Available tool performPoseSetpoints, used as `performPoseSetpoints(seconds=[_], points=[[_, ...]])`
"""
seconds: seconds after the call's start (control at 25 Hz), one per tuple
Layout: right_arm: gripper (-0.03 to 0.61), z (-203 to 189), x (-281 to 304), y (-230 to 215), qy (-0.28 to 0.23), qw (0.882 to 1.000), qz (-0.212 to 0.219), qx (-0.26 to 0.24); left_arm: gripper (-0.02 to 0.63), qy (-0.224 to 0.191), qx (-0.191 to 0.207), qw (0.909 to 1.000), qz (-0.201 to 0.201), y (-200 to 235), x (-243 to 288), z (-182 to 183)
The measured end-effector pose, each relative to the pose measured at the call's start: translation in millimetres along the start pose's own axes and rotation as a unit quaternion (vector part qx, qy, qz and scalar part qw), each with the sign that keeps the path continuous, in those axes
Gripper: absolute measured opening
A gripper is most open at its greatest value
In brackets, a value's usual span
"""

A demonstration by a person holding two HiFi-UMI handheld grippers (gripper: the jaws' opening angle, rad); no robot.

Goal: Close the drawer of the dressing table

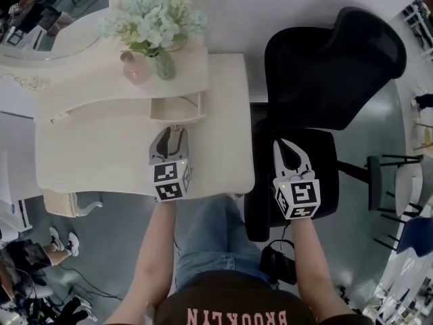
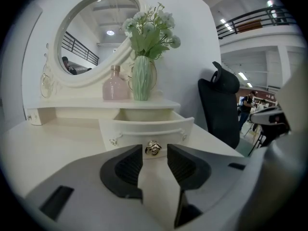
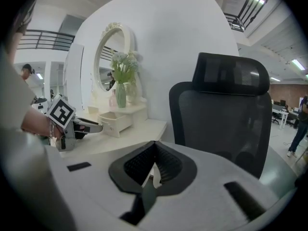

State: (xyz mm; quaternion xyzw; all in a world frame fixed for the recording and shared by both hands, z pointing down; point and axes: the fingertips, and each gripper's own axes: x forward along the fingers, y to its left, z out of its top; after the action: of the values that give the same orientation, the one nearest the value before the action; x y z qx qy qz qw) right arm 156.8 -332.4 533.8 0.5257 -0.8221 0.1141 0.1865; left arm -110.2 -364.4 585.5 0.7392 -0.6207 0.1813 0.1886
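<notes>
Open drawer of the dressing table, its knob just ahead of the half-open, empty left gripper, right gripper closed on nothing beside the chair; an off-centre push could skew and jam the drawer.

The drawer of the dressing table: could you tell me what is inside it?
Only bare pale bottom shows in the drawer; its rear part is hidden under the shelf.
</notes>
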Motion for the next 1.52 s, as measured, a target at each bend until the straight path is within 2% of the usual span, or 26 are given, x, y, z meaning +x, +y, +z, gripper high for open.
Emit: performPoseSetpoints(seconds=[0.04, 0.08, 0.16, 0.48, 1.0, 1.52], points=[[-0.002, 1, 1, -1, 0.0, 1.0, -0.001, 0.0, 0.136, 0.001, 0.003, 1.0, 0.006, 1, 1, 1], [-0.002, 1, 2, -2, -0.001, 1.0, -0.002, 0.0, 0.098, 0.002, 0.006, 0.9999, 0.01, 2, 2, 1], [-0.002, 4, 4, -3, -0.002, 1.0, -0.003, -0.001, 0.084, 0.004, 0.013, 0.9998, 0.012, 3, 3, 2], [-0.002, 16, 2, -4, -0.009, 1.0, -0.007, -0.004, 0.084, 0.025, 0.007, 0.9996, 0.01, 2, 2, 2], [-0.002, 40, 4, -6, -0.023, 1.0, -0.01, -0.018, 0.084, 0.03, 0.001, 0.9995, 0.005, 4, 4, 13], [-0.002, 43, 18, -14, -0.021, 1.0, -0.019, -0.012, 0.084, 0.035, -0.007, 0.9994, 0.0, 3, 27, 17]])
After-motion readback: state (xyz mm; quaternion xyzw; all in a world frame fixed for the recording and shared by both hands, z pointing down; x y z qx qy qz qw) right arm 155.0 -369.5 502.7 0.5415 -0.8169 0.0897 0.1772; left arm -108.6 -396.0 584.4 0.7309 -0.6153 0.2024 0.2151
